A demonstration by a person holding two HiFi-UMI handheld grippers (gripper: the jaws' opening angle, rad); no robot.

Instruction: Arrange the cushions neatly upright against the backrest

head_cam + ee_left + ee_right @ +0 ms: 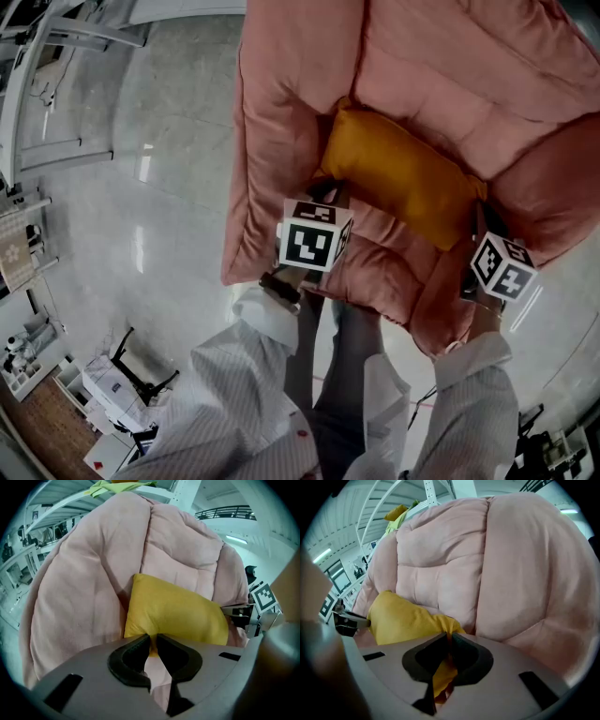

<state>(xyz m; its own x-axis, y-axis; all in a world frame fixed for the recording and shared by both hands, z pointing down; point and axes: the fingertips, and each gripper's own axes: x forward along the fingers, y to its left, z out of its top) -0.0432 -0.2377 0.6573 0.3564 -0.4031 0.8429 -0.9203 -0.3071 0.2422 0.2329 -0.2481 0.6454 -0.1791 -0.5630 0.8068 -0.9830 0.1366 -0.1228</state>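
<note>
A mustard-yellow cushion (405,175) lies across the seat of a pink padded armchair (450,75), its long side toward the backrest. My left gripper (326,199) is shut on the cushion's lower left corner; in the left gripper view the cushion (173,613) fills the middle, and its edge is pinched between the jaws of the left gripper (153,641). My right gripper (480,225) is shut on the cushion's right corner. In the right gripper view yellow fabric (401,618) bunches and hangs between the jaws of the right gripper (449,641).
The armchair's thick pink arms (272,159) rise on both sides of the seat. Polished grey floor (141,206) surrounds the chair. Metal racks (37,84) and a desk (37,253) stand at the left. A person's white sleeves (262,394) fill the foreground.
</note>
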